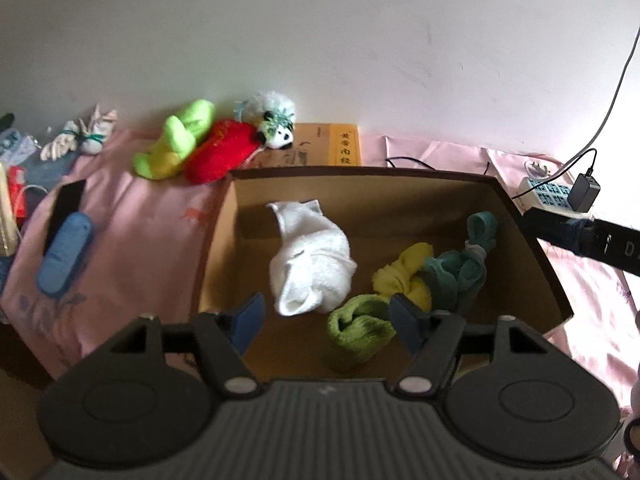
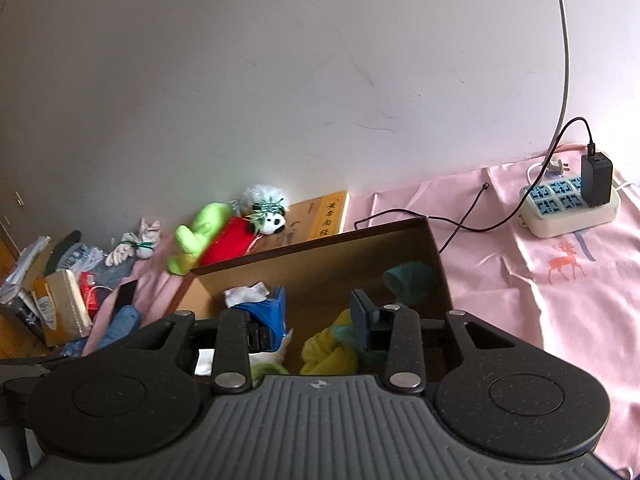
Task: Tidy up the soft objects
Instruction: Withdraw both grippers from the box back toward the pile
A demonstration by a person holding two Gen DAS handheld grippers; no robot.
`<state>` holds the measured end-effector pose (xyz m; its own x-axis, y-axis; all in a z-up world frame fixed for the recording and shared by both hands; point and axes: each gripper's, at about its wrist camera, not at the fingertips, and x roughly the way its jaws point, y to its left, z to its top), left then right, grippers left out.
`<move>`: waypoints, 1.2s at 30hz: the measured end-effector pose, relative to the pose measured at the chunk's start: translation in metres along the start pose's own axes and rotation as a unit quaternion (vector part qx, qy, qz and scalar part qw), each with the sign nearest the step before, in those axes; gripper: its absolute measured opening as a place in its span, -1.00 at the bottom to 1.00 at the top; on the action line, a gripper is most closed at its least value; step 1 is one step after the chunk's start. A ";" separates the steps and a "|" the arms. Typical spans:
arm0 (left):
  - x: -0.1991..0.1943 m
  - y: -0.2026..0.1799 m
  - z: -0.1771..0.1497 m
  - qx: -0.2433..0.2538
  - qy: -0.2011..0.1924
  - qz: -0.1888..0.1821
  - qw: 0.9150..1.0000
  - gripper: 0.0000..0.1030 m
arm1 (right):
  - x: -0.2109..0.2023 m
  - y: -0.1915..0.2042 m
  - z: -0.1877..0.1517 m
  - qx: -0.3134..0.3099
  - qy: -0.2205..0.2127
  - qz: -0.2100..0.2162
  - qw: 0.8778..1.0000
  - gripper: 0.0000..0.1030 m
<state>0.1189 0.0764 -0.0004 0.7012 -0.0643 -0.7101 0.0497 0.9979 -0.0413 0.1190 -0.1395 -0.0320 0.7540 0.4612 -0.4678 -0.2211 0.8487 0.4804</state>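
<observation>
1. Our left gripper (image 1: pixel 326 322) hangs with jaws apart and empty over the cardboard box (image 1: pixel 532 248).
2. Our right gripper (image 2: pixel 320 316) is apart too, holding nothing.
3. The white sock (image 1: pixel 310 264) lies inside the box; the red plush (image 1: pixel 222 152) waits far left, likely next.

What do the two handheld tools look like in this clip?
Both match: a ribbed grey body, two round black discs at the sides and black linkage arms with silver pivot pins. The left tool has blue finger pads; the right tool has one blue pad and one dark pad.
</observation>
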 end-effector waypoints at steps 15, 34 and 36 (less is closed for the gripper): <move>-0.045 -0.003 -0.032 0.032 -0.019 0.033 0.999 0.77 | -0.036 0.022 -0.036 0.013 -0.003 0.035 0.999 -0.61; -0.057 0.015 -0.076 0.042 0.018 0.021 0.999 0.82 | -0.067 0.025 -0.081 -0.003 0.026 0.004 1.000 -0.60; -0.057 0.019 -0.082 0.041 0.024 0.018 0.999 0.82 | -0.069 0.024 -0.086 -0.002 0.034 0.001 0.999 -0.60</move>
<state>0.0218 0.0994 -0.0179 0.6688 -0.0257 -0.7430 0.0846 0.9955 0.0417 0.0089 -0.1288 -0.0524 0.7097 0.4792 -0.5165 -0.2247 0.8487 0.4787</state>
